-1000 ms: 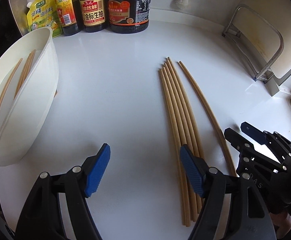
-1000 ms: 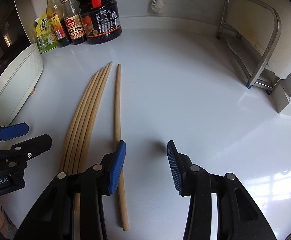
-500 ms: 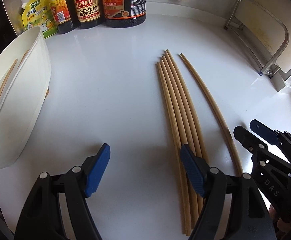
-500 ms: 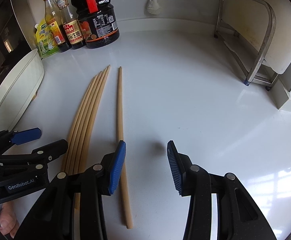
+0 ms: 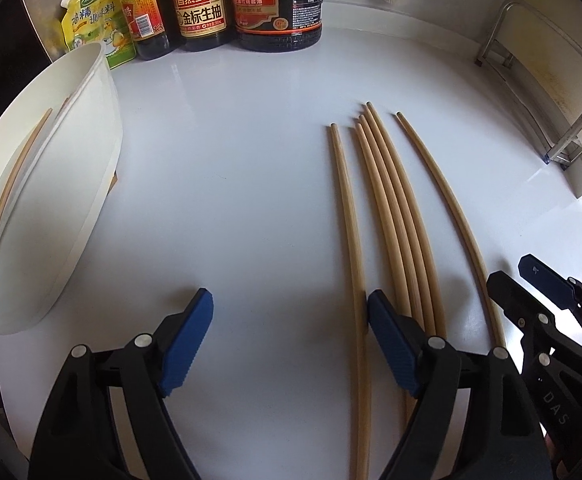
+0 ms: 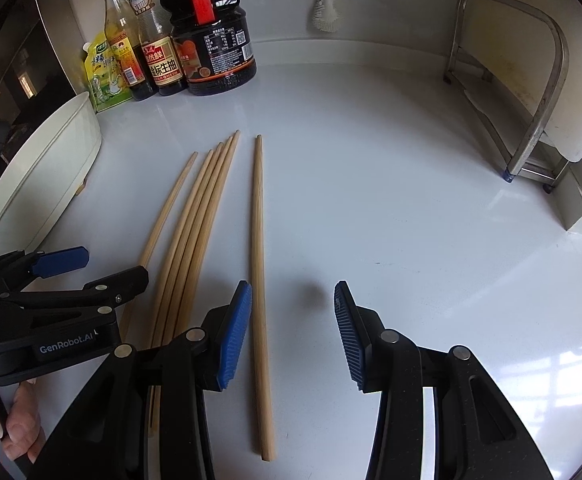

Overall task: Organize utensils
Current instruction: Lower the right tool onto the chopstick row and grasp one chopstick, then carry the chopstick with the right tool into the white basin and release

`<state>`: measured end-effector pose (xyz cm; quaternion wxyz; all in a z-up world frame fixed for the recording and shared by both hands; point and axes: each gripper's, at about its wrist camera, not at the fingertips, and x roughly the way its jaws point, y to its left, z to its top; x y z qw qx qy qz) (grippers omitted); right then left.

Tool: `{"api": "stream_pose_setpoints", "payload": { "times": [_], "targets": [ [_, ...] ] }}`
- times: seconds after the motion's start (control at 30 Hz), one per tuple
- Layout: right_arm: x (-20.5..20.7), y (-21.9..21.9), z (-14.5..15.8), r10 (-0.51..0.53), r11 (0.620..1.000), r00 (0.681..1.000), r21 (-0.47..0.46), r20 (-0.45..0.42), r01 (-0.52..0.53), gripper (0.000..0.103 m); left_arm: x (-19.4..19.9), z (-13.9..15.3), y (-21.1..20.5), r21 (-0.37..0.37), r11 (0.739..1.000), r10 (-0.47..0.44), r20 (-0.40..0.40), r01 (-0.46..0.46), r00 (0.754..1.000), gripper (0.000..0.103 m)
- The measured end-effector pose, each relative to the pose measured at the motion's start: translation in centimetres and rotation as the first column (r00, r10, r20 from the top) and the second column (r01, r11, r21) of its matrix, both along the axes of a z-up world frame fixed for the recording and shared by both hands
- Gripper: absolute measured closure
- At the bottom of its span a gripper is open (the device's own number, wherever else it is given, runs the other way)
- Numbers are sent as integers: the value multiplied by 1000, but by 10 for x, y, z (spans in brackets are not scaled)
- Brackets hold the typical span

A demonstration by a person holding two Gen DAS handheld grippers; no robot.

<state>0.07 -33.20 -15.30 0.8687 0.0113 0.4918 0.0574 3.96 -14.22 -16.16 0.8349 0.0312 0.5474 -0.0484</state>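
Observation:
Several wooden chopsticks [image 5: 387, 216] lie lengthwise on the white counter [image 5: 231, 184]. One chopstick [image 5: 347, 232] lies apart on the left of the bundle, just inside my left gripper's right finger. My left gripper [image 5: 291, 336] is open and low over the counter. Another single chopstick [image 6: 259, 232] lies right of the bundle [image 6: 195, 232], between the open fingers of my right gripper [image 6: 293, 332], close to its left pad. A white tub [image 5: 43, 200] at the left holds a few chopsticks [image 5: 19, 168].
Sauce bottles [image 5: 199, 4] and a yellow pouch [image 5: 91, 24] stand at the back of the counter. A metal rack [image 6: 531, 112] stands at the right. A white brush [image 6: 325, 4] hangs on the back wall. The tub also shows in the right wrist view [image 6: 47, 168].
The leftmost chopstick has split off from the bundle to the left, now inside my left gripper's right finger. My left gripper moved slightly right and forward. The right gripper barely moved.

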Motion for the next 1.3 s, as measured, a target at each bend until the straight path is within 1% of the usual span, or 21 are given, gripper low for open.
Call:
{"api": "stream_pose_setpoints", "payload": {
  "times": [0.23, 0.33, 0.37, 0.4, 0.43, 0.47, 0.53, 0.57, 0.6, 0.63, 0.67, 0.7, 0.8, 0.87, 0.97, 1.07, 1.17, 1.3],
  "targets": [
    [0, 1, -4, 9, 1000, 1000, -10, 8, -9, 62, 3, -1, 2, 7, 1000, 17, 8, -18, 1000, 19],
    [-1, 6, -5, 30, 998, 999, -49, 19, -29, 62, 2, -1, 2, 4, 1000, 25, 6, -25, 1000, 23],
    [-2, 9, -6, 41, 997, 999, -61, 21, -40, 62, 1, 0, 1, 4, 1000, 23, 8, -23, 1000, 26],
    [-3, 12, -6, 54, 996, 998, -73, 23, -52, 62, 1, 1, 0, 4, 1000, 20, 11, -20, 1000, 32],
    [-3, 15, -6, 64, 995, 998, -84, 27, -61, 65, 0, 2, -1, 4, 1000, 15, 14, -15, 1000, 36],
    [-3, 17, -6, 73, 994, 997, -84, 29, -70, 66, 0, 3, -2, 2, 1000, 10, 15, -10, 1000, 42],
    [-1, 19, -6, 79, 994, 996, -81, 30, -76, 75, -1, 4, -4, -1, 1000, 1, 13, -1, 1000, 47],
    [0, 20, -6, 81, 994, 996, -78, 31, -79, 77, -1, 5, -4, -3, 1000, -2, 12, 2, 1000, 52],
    [1, 20, -6, 83, 994, 996, -72, 32, -80, 85, -2, 6, -4, -6, 1000, -3, 12, 4, 1000, 60],
    [2, 21, -6, 83, 994, 996, -67, 32, -81, 95, -3, 6, -5, -9, 1000, -8, 12, 8, 1000, 65],
    [3, 21, -6, 83, 995, 996, -63, 32, -81, 96, -3, 7, -6, -13, 1000, -15, 13, 15, 1000, 80],
    [4, 21, -6, 85, 995, 996, -58, 32, -83, 97, -4, 8, -6, -19, 1000, -24, 11, 24, 1000, 93],
    [5, 21, -6, 84, 995, 996, -52, 30, -82, 97, -6, 8, -7, -35, 999, -40, -2, 40, 999, 96],
    [5, 18, -5, 68, 997, 997, -30, 21, -67, 97, -6, 8, -6, -38, 998, -47, -23, 47, 999, 96],
    [2, 13, -3, 36, 999, 999, 6, -2, -36, 97, -4, 10, -1, -74, 996, -48, -51, 44, 998, 96],
    [-3, 11, 5, 4, 999, 1000, 41, -19, -3, 97, -6, 17, 3, -89, 994, -67, -48, 62, 997, 96],
    [-10, 12, 15, -26, 998, 999, 49, -33, 28, 97, -9, 27, 6, -92, 992, -95, -46, 90, 994, 96],
    [-22, 16, 33, -78, 994, 997, 76, -26, 80, 97, -13, 44, 12, -85, 986, -147, -23, 145, 989, 96]
  ]
}}
